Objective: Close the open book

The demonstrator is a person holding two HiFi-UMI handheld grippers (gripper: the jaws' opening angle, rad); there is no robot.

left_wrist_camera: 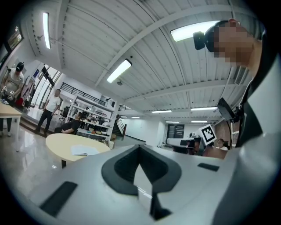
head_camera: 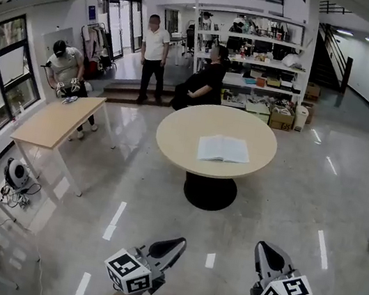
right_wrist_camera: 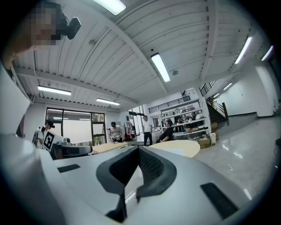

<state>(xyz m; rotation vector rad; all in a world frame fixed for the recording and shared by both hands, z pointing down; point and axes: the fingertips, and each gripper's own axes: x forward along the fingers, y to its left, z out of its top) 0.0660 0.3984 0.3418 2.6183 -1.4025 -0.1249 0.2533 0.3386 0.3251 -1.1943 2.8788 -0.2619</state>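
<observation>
Fingers on our left gripper [head_camera: 180, 243] and right gripper [head_camera: 263, 249] sit pressed together and empty, well apart from the open book [head_camera: 223, 149] lying flat on the round desk [head_camera: 180, 132], so we judge the approach comes first, then folding one half over.

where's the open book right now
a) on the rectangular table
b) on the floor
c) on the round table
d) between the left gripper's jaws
c: in the head view the open book lies spread flat, pages up, on the round table.
</observation>
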